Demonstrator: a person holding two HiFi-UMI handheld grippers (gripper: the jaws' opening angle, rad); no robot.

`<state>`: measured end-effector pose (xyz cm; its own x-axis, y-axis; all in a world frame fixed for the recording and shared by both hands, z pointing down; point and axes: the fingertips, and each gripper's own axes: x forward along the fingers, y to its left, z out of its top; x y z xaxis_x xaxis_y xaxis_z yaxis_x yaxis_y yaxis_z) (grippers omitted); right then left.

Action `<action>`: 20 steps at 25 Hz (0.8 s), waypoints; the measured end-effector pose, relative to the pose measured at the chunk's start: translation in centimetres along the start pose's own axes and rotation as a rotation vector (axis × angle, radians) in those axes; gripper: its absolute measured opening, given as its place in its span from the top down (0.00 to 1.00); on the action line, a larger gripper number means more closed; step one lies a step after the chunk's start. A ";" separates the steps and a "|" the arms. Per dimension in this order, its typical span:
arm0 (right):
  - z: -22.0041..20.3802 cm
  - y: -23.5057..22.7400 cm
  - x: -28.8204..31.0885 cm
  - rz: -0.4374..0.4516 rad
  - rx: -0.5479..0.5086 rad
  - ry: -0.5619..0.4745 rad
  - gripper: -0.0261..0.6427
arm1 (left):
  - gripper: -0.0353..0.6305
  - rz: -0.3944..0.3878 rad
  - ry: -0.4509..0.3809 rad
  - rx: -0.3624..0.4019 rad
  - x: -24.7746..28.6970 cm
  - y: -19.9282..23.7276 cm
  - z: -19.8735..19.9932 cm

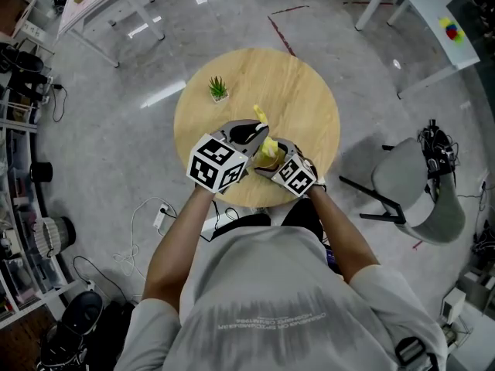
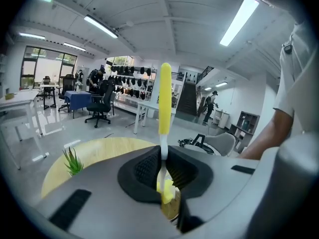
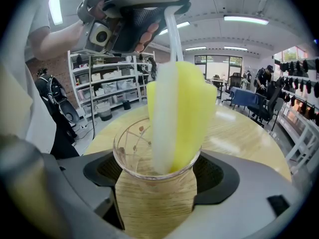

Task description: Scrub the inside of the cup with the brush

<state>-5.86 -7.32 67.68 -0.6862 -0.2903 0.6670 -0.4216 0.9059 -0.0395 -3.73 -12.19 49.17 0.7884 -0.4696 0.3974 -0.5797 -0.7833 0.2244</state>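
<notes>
Over the round wooden table (image 1: 302, 99) my right gripper (image 3: 157, 183) is shut on a glass cup (image 3: 155, 193) with a wood-grain sleeve, held upright. My left gripper (image 2: 164, 171) is shut on the white stem of a brush (image 2: 164, 108) with a yellow handle. The brush's yellow sponge head (image 3: 182, 116) stands inside the cup's mouth, half in and half above the rim. In the head view both grippers meet near the table's front edge, the left gripper (image 1: 249, 135) above the right gripper (image 1: 272, 163), with the yellow brush (image 1: 263, 126) between them.
A small green potted plant (image 1: 218, 90) stands on the table at the back left. A grey chair (image 1: 418, 188) is to the right of the table. Cables and a power strip (image 1: 160, 219) lie on the floor at the left. White desks stand further off.
</notes>
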 end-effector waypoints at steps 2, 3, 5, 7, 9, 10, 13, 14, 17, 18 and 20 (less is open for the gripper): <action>0.0 0.0 0.0 0.001 0.001 -0.002 0.32 | 0.88 0.001 -0.010 -0.016 -0.4 0.0 0.4; 0.0 0.0 0.0 0.002 0.002 -0.001 0.32 | 0.88 0.000 -0.010 -0.022 -0.5 0.1 0.3; 0.0 0.1 -0.1 0.002 0.006 0.004 0.32 | 0.88 0.001 -0.009 -0.045 -0.6 0.2 -0.1; 0.0 0.0 -0.2 -0.003 0.003 0.002 0.32 | 0.88 0.008 -0.006 -0.079 -0.7 0.6 -0.8; 0.0 0.0 -0.1 -0.003 0.001 -0.002 0.32 | 0.88 0.015 0.005 -0.111 -0.6 0.9 -1.7; -0.1 0.0 0.0 -0.002 0.003 -0.001 0.32 | 0.88 0.016 0.014 -0.123 -0.5 1.0 -2.3; 0.0 0.1 0.2 0.001 0.013 -0.008 0.32 | 0.88 0.016 0.049 -0.145 0.0 1.0 -4.1; 0.1 0.1 0.1 -0.001 0.008 -0.009 0.32 | 0.88 0.016 0.060 -0.153 0.1 1.0 -4.7; 0.1 0.0 0.1 -0.003 -0.003 -0.004 0.32 | 0.88 0.016 0.080 -0.177 0.4 0.9 -5.9; 0.1 0.0 0.1 -0.002 -0.002 -0.005 0.32 | 0.88 0.013 0.082 -0.186 0.5 1.0 -6.0; -0.1 0.1 0.1 0.002 0.008 -0.006 0.32 | 0.88 0.007 0.082 -0.201 0.4 1.1 -5.9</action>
<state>-5.97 -7.24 67.81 -0.6904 -0.2900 0.6627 -0.4248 0.9041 -0.0469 -5.21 -10.86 54.80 0.7699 -0.4336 0.4683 -0.6206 -0.6797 0.3910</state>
